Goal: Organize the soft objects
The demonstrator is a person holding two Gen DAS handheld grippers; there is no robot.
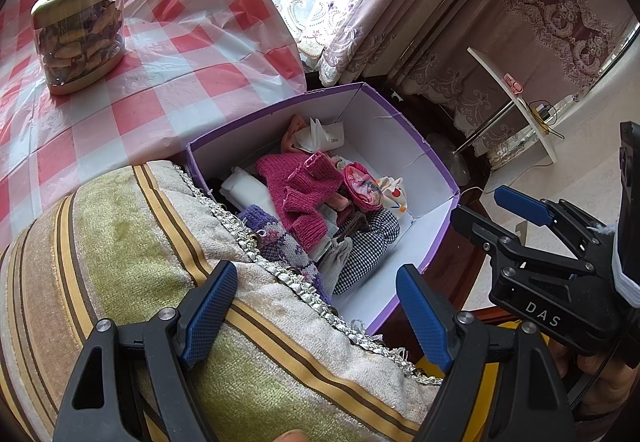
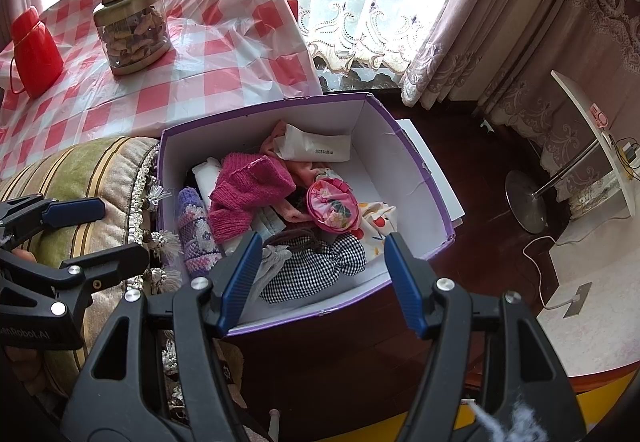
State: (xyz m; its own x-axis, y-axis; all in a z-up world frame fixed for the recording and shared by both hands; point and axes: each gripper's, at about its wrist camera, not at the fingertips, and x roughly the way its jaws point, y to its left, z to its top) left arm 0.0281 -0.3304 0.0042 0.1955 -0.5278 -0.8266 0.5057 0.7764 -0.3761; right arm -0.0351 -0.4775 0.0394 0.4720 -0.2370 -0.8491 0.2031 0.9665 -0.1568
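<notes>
A purple cardboard box (image 1: 420, 162) (image 2: 408, 146) with white inner walls holds several soft things: a pink knitted piece (image 1: 304, 186) (image 2: 248, 190), a purple patterned knit (image 1: 280, 238) (image 2: 196, 230), a black-and-white checked cloth (image 1: 368, 242) (image 2: 316, 266), a round pink floral pouch (image 1: 362, 186) (image 2: 332, 210) and white paper. My left gripper (image 1: 320, 314) is open and empty above a striped green cushion (image 1: 140, 262) (image 2: 92, 170), left of the box. My right gripper (image 2: 320, 282) is open and empty over the box's near edge; it also shows at the right of the left wrist view (image 1: 500, 210).
A table with a red-and-white checked cloth (image 1: 160, 62) (image 2: 200, 62) stands behind the box, with a lidded glass jar (image 1: 80, 26) (image 2: 132, 22) and a red container (image 2: 34, 50). Curtains (image 2: 500, 22), a small white stand (image 2: 592, 138) and a cable (image 2: 536, 266) lie to the right.
</notes>
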